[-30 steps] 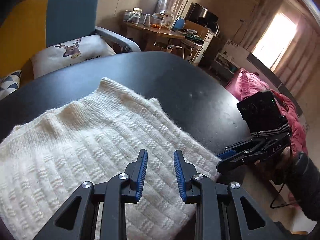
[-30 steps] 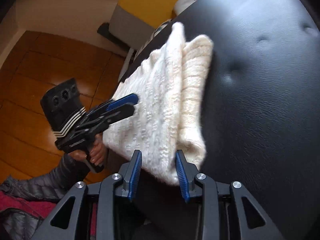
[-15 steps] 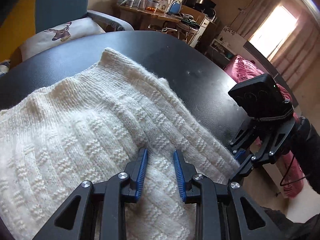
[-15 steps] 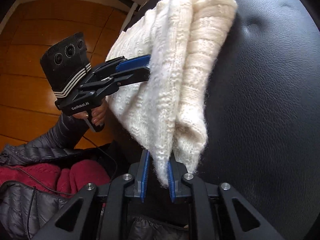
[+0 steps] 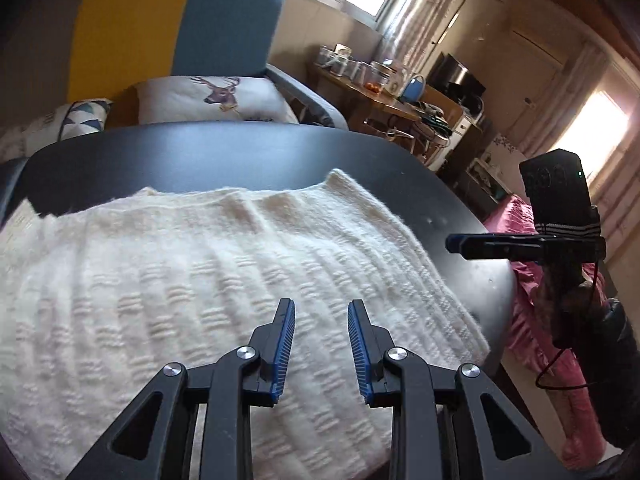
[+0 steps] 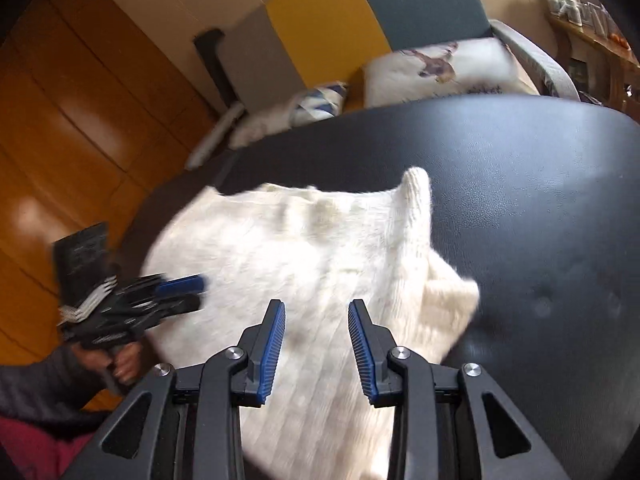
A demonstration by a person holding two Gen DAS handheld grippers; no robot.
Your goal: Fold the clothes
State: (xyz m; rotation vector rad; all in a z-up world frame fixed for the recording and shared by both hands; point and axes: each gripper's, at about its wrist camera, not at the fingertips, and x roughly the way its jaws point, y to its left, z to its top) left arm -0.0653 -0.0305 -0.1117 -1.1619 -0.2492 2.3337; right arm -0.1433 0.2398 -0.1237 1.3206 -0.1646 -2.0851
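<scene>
the cream knitted sweater (image 5: 208,280) lies spread over the near part of the black padded surface (image 5: 224,156), with its near edge hanging past the rim toward the person; in the right wrist view the sweater (image 6: 304,264) shows a thicker doubled strip along its right side, ending in a rounded lump near the surface's dimpled padding, so it looks at least partly folded, though the blur there keeps the layers from being counted. the left gripper (image 5: 321,344) hovers over the knit with its fingers apart and nothing between them, and the right gripper (image 6: 316,340) is likewise spread wide and empty above the cloth; each also shows in the other's view, off to the side of the sweater. the likely trouble from here is the overhang: the slick leather-like surface and the weight of the hanging knit could let the whole piece slide off toward the floor if one edge is tugged without the other side held. a loose, stretchy knit may also be pinched through one layer only, so the doubled strip would come apart or bunch instead of turning over cleanly, and the blue ribbed pads could snag the fuzzy yarn. around it, a yellow and blue armchair (image 5: 176,36) with a deer cushion (image 5: 216,98) stands just behind the surface, a cluttered wooden side table (image 5: 384,96) sits further back, and pink bedding (image 5: 532,304) lies to the right; none of these lies on the sweater.
</scene>
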